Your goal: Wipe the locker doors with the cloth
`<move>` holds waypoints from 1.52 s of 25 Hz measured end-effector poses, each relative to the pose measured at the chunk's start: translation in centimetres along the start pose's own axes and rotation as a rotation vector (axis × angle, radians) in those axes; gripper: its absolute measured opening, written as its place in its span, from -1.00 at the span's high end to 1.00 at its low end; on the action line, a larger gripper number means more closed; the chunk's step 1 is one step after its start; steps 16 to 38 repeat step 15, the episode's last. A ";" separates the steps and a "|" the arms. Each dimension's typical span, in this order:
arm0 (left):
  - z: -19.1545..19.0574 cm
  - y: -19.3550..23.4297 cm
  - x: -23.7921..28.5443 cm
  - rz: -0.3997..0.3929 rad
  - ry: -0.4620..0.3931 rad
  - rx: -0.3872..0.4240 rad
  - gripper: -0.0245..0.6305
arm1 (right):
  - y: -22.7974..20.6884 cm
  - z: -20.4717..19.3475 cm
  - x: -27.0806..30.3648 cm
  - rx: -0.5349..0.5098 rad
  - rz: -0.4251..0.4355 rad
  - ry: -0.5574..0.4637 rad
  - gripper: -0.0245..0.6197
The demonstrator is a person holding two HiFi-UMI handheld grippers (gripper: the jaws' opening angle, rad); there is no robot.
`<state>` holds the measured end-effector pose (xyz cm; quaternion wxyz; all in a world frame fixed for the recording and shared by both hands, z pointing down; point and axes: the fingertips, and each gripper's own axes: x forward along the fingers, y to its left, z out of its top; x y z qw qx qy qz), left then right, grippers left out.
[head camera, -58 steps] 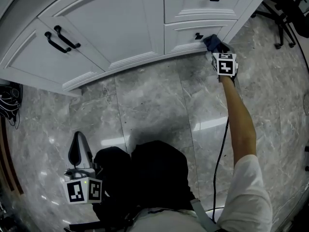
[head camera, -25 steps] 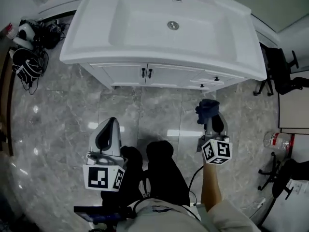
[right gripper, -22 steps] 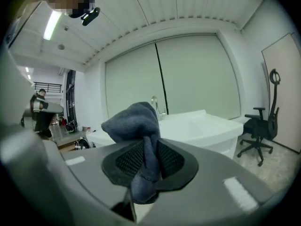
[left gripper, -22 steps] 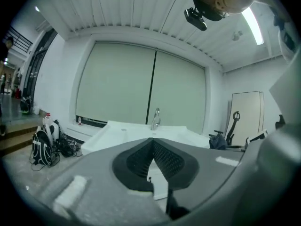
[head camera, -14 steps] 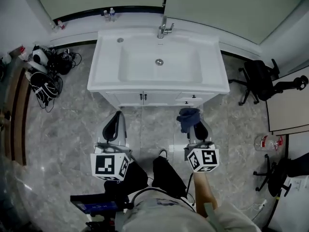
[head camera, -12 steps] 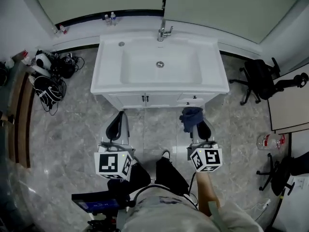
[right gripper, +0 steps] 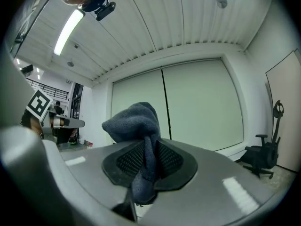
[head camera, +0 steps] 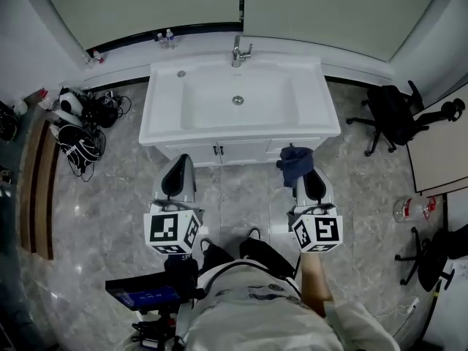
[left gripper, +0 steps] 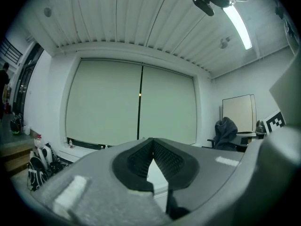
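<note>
Head view: left gripper (head camera: 178, 166) is hovering over the grey marble floor (head camera: 102, 196) in front of the white basin cabinet (head camera: 238, 101), marker cube toward the person. Right gripper (head camera: 308, 172) is hovering level with it on the other side and is carrying the dark blue cloth (head camera: 295, 162), bunched at its tip. The locker doors (head camera: 219, 151) are showing as a narrow strip under the basin rim, and the cloth is sitting near their right end, apart from them. A pile of bags (head camera: 77, 119) is lying to the left and an office chair (head camera: 391, 115) is standing to the right.

Left gripper view: left gripper (left gripper: 152, 147) is pointing at a pale wall panel (left gripper: 131, 102); its jaws are meeting at the tips, with nothing between them.

Right gripper view: right gripper (right gripper: 148, 157) is clamping the cloth (right gripper: 136, 121) between its ribbed pads, its jaws having just been closing further. The cloth is bulging above the pads and is hanging below them.
</note>
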<state>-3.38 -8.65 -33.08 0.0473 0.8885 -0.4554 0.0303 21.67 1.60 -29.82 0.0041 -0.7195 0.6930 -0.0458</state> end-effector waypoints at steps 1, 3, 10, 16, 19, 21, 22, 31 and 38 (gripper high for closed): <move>0.3 -0.2 0.1 0.000 -0.008 0.003 0.92 | -0.3 0.2 -0.1 0.004 0.002 -0.008 0.70; 1.1 -0.6 0.4 -0.004 -0.027 0.011 0.92 | -0.9 0.6 -0.3 0.022 -0.001 -0.021 0.70; 1.9 -2.6 1.3 -0.034 -0.054 -0.017 0.92 | -2.0 2.0 -0.5 0.010 0.003 -0.036 0.70; 1.8 -4.6 2.5 -0.064 -0.060 -0.009 0.92 | -2.9 2.5 -0.2 0.007 0.014 -0.049 0.70; 1.8 -4.6 2.5 -0.064 -0.060 -0.009 0.92 | -2.9 2.5 -0.2 0.007 0.014 -0.049 0.70; 1.8 -4.6 2.5 -0.064 -0.060 -0.009 0.92 | -2.9 2.5 -0.2 0.007 0.014 -0.049 0.70; 1.8 -4.6 2.5 -0.064 -0.060 -0.009 0.92 | -2.9 2.5 -0.2 0.007 0.014 -0.049 0.70; 1.8 -4.6 2.5 -0.064 -0.060 -0.009 0.92 | -2.9 2.5 -0.2 0.007 0.014 -0.049 0.70; 1.8 -4.6 2.5 -0.064 -0.060 -0.009 0.92 | -2.9 2.5 -0.2 0.007 0.014 -0.049 0.70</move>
